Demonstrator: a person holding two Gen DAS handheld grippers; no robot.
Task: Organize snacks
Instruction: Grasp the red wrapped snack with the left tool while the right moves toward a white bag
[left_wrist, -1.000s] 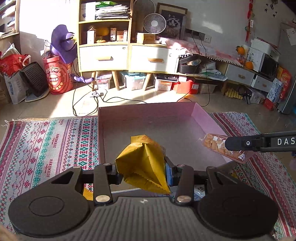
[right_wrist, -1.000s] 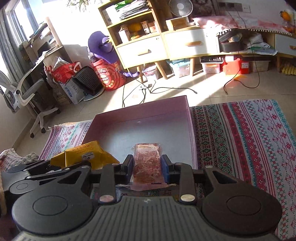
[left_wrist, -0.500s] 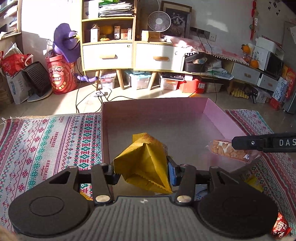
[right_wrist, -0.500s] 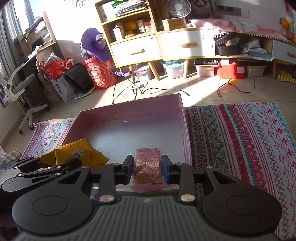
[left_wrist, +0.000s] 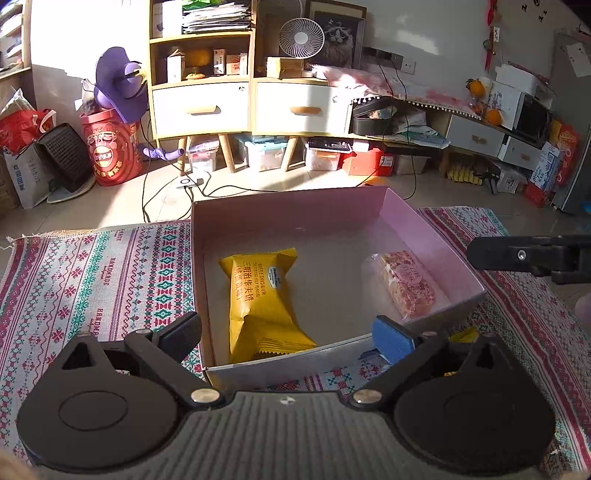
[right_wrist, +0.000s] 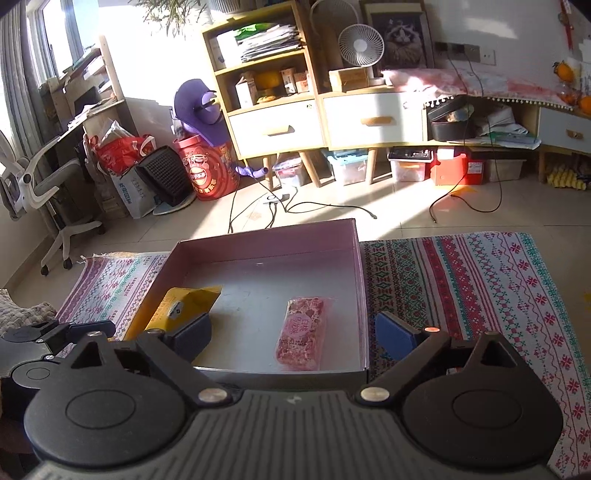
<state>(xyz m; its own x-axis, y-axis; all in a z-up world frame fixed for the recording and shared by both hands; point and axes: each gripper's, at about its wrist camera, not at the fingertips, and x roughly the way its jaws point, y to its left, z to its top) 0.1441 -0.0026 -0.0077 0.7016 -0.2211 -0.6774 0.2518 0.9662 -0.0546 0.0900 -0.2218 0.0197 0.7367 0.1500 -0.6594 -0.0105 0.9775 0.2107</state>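
Both the left gripper (left_wrist: 288, 334) and right gripper (right_wrist: 293, 341) have just spread wide, fingers empty — the yellow foil wafer packet (left_wrist: 260, 302) and clear-wrapped pink nougat bar (right_wrist: 303, 338) lie apart inside the shallow pink cardboard box (right_wrist: 266, 238).

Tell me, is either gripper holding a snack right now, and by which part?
Neither. The left gripper and right gripper have just opened; the yellow packet and pink packet lie loose in the pink box.

Both wrist views close above pink box (left_wrist: 424, 229) near edge, angled down, facing cabinet (right_wrist: 325, 118); share box.
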